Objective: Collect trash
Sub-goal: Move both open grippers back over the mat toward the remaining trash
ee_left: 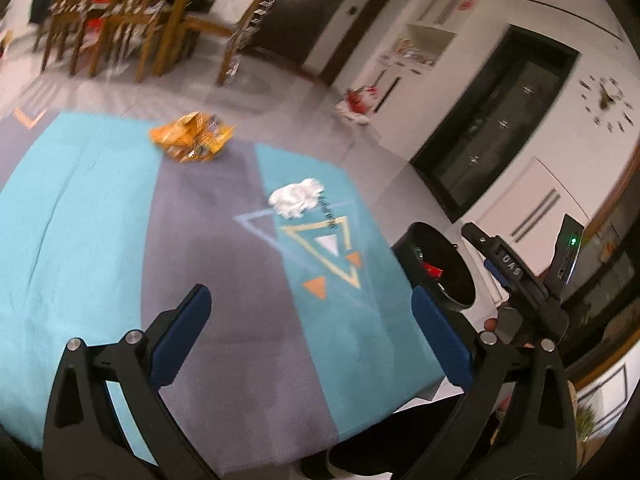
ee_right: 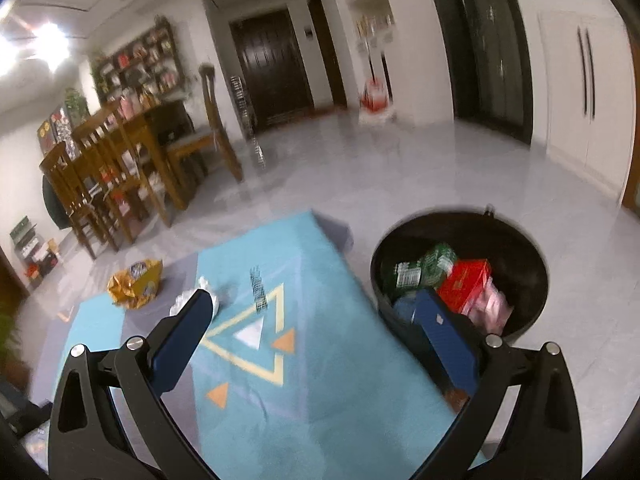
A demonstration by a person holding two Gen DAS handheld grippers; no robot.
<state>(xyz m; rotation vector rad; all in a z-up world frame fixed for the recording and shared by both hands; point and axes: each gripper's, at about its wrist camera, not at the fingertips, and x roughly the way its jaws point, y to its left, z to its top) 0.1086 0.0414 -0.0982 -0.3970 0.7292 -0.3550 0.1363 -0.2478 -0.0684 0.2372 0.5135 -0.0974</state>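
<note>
The left gripper hung above a teal and grey rug with a triangle pattern, its blue-padded fingers spread wide with nothing between them. The right gripper was likewise spread and empty, one finger over the rug and the other in front of the round black trash bin that stood on the pale tiled floor just beside the rug's edge. Inside the bin lay a crushed green bottle, a red box and something pink (too blurred to name). Two pieces of trash lay on the rug: a crumpled white tissue near the printed triangles, and a crinkled orange snack wrapper farther off, close to the rug's far border. From the left wrist view the right gripper's body showed at the right, with a fingertip of the person's hand on it. Wooden dining chairs stood in the background.
</note>
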